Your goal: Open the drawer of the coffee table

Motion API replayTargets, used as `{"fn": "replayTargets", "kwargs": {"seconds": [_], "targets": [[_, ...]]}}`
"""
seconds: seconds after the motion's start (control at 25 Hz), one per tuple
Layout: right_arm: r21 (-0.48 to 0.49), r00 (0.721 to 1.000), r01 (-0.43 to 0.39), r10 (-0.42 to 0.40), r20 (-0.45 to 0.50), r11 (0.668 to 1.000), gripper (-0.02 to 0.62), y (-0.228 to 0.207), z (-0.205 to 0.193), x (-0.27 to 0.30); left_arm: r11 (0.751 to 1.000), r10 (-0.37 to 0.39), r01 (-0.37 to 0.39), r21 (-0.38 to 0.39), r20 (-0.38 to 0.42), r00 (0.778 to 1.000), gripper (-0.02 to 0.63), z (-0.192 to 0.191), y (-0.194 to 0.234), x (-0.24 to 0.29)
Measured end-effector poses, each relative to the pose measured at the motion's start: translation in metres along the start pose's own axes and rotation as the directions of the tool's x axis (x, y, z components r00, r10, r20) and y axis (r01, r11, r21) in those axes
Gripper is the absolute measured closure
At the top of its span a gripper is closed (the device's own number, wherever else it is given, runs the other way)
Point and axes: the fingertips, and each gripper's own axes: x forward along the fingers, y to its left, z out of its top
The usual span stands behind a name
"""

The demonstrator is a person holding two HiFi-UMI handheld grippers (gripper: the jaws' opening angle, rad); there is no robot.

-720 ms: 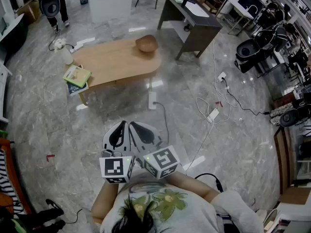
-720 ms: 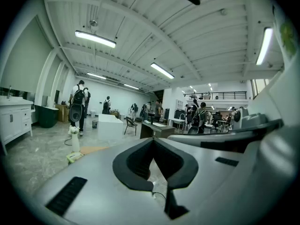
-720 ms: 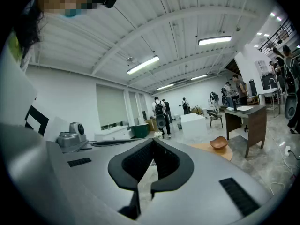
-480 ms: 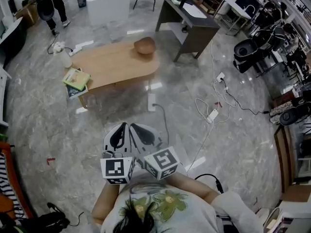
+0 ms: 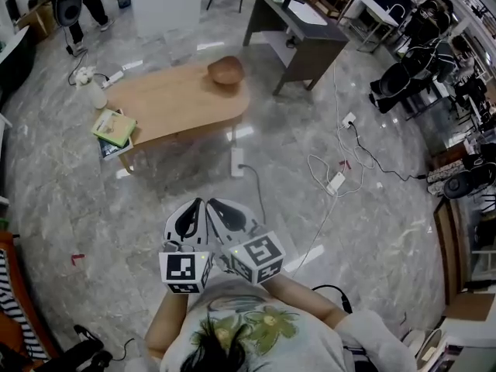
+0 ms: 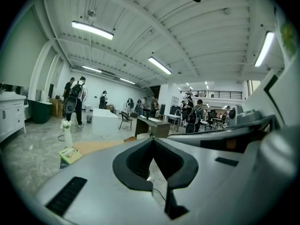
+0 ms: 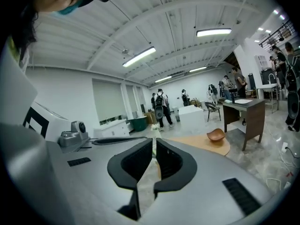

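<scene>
The wooden coffee table [image 5: 178, 99] stands well ahead of me on the marble floor, with a brown bowl [image 5: 225, 70] at its right end; no drawer shows from here. The table [image 7: 206, 144] and the bowl [image 7: 216, 135] also appear in the right gripper view. In the left gripper view only a strip of the table [image 6: 96, 146] shows. My left gripper [image 5: 191, 212] and right gripper [image 5: 218, 211] are held side by side close to my chest, far from the table. Both are shut with nothing between the jaws.
A white vase [image 5: 94, 91] and green books [image 5: 114, 127] sit at the table's left end. A power strip [image 5: 237, 161] and cables [image 5: 333, 178] lie on the floor. A dark desk [image 5: 298, 33], a white block [image 5: 164, 2] and people stand beyond.
The table and the room have slid up and left in the head view as the view shifts. Both grippers stay together, shut, at the same spot.
</scene>
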Motion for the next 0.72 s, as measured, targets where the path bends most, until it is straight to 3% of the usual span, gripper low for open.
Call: {"fn": "replayTargets", "kwargs": {"seconds": [0.16,0.4,0.6,0.72], "targets": [[0.037,0.999,-0.028,0.029,-0.021,0.999,0.572,-0.022,-0.004,0.018,0.999,-0.002,0.003,0.046,-0.011,1.000,0.597,0.002,0.008,0.024],[0.068,0.996,-0.054,0.058,-0.064,0.996,0.572,-0.063,0.003,0.048,0.998,0.014,-0.010,0.054,-0.059,0.998,0.597,0.001,0.028,0.073],[0.095,0.992,-0.071,0.081,-0.098,0.993,0.571,-0.100,0.009,0.081,0.993,0.001,0.008,0.120,-0.073,0.997,0.597,0.013,0.037,0.119],[0.109,0.986,-0.097,0.111,-0.128,0.989,0.571,-0.117,0.007,0.102,0.993,0.001,0.010,0.114,-0.092,0.996,0.597,0.010,0.048,0.143]]}}
